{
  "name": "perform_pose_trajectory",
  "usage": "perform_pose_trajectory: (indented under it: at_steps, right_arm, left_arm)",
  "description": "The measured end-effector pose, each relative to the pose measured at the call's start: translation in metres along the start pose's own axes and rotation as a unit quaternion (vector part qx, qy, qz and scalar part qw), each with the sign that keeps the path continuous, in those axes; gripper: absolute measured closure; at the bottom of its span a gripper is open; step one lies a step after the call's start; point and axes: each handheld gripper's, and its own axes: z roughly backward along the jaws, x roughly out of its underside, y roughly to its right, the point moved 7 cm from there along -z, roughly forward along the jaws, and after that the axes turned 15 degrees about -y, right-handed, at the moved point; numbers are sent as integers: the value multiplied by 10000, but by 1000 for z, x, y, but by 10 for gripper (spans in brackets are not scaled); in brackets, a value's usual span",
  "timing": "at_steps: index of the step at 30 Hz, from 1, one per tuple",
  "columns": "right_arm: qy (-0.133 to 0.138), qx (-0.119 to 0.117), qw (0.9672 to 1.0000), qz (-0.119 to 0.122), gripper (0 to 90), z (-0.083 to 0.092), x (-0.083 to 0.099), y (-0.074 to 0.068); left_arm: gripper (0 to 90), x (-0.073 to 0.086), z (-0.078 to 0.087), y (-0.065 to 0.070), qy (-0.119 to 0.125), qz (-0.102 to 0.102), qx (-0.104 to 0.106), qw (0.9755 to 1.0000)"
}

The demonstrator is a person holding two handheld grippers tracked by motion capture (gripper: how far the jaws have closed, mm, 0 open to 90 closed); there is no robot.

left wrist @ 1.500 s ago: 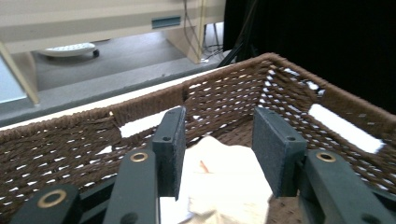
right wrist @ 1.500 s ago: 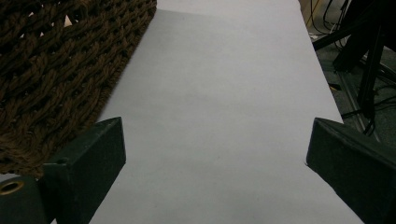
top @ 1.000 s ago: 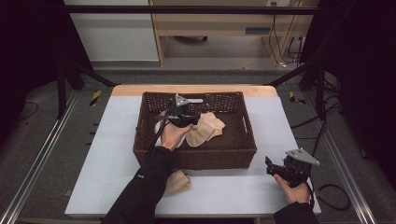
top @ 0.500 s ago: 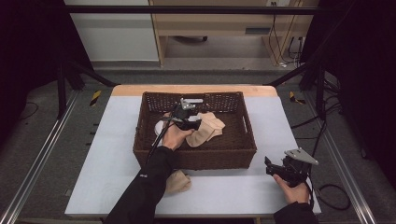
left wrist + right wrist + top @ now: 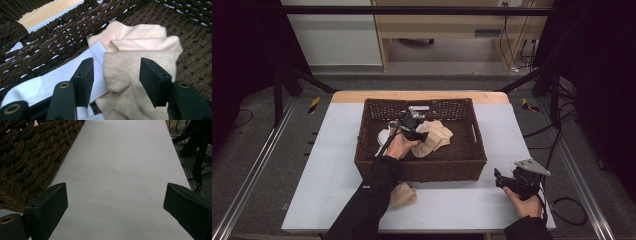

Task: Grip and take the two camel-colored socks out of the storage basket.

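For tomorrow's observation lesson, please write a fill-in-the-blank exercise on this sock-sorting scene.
1. The beige socks lie inside a brown wicker ____.
2. Beside them lies a ____ sock.
3. The left hand-held gripper has its jaws ____ above the socks.
4. One beige sock lies outside, on the ____.

Missing words: basket; white; open; table

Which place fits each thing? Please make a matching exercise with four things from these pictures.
Things:
1. white sock
2. beige socks
3. single beige sock
4. right tool

Places:
A. on the table in front of the basket
B. open over bare table
C. between the left tool's pads
D. by the basket's left wall

Pairs: 1-D, 2-C, 3-A, 4-B
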Motion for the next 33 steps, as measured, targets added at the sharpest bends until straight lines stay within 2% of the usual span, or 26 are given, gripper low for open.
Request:
perform_pose_trajectory:
  at_steps: [1,3,5,7,9,13,16,18,20,22,26,30,32,33]
  right_arm:
    - [7,-3,10000,26,62,0,0,0]
    - [5,-13,10000,-13,60,0,0,0]
    - [3,-15,10000,-25,60,0,0,1]
    - [13,-16,10000,-18,60,0,0,1]
    - [6,-8,10000,-16,60,0,0,1]
    - [15,-10,10000,-4,61,1,0,1]
    - [5,-5,10000,-14,61,1,0,2]
    - [-4,0,10000,-15,61,1,0,2]
    - [-5,2,10000,-7,61,1,1,2]
    - [9,13,10000,-18,61,1,1,2]
    - [2,12,10000,-49,61,2,1,4]
    - [19,25,10000,-56,61,2,1,5]
    - [22,31,10000,-64,61,3,1,6]
    - [25,30,10000,-77,61,3,1,6]
  left_arm:
    - [461,1,-3,-1,-62,46,44,10000]
    - [481,2,-9,-1,-193,3,70,9998]
    - [505,2,-11,2,-214,9,198,9996]
    - [555,1,-10,5,-219,-105,237,9994]
    - [622,3,-9,6,-343,-209,248,9989]
    - [752,4,-7,7,-410,-138,377,9984]
    - [805,4,-6,8,-467,-157,385,9980]
    - [829,4,-3,8,-427,-86,390,9983]
    - [834,2,3,7,-334,3,396,9987]
    - [836,-2,12,7,-122,33,373,9992]
    - [837,-9,34,10,435,-114,319,9985]
    - [837,-15,60,12,954,-147,367,9947]
    - [837,-18,75,14,1233,-65,523,9910]
    - [837,-18,82,15,1358,-65,516,9894]
